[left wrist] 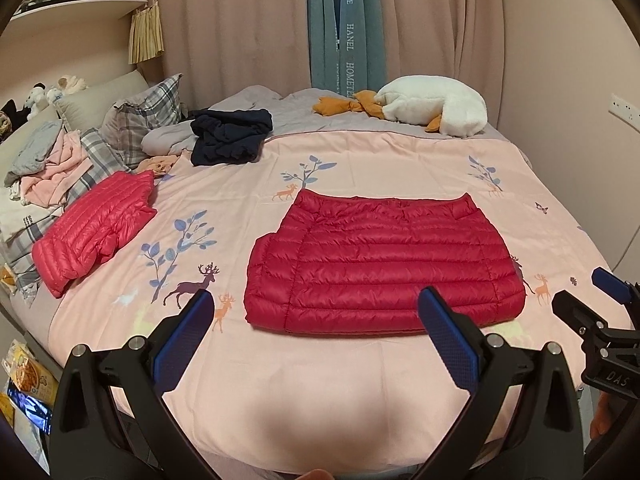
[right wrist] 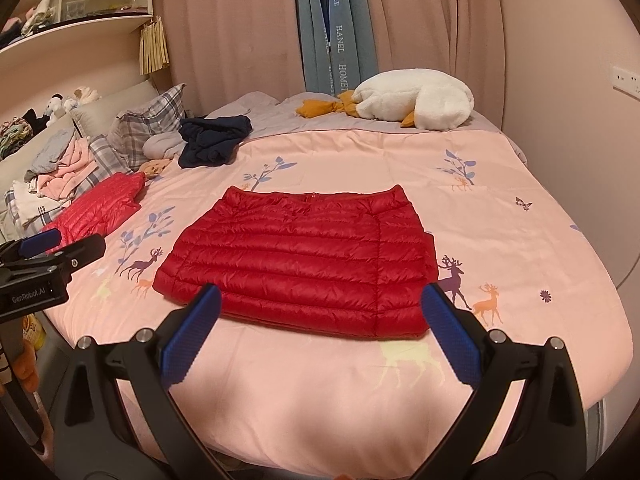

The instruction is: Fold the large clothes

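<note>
A dark red down jacket [left wrist: 380, 264] lies folded flat into a rectangle in the middle of the pink bed cover [left wrist: 320, 380]; it also shows in the right wrist view [right wrist: 304, 264]. My left gripper [left wrist: 316, 316] is open and empty, hovering just in front of the jacket's near edge. My right gripper [right wrist: 320, 312] is open and empty, also just short of the near edge. Each gripper shows at the side of the other's view: the right one [left wrist: 600, 296], the left one [right wrist: 52, 248].
A folded pink-red down jacket [left wrist: 96, 232] lies at the left. A crumpled navy garment [left wrist: 230, 136] and a white plush goose [left wrist: 432, 104] lie at the back. Pillows and a clothes pile [left wrist: 52, 168] sit at the far left. Curtains hang behind the bed.
</note>
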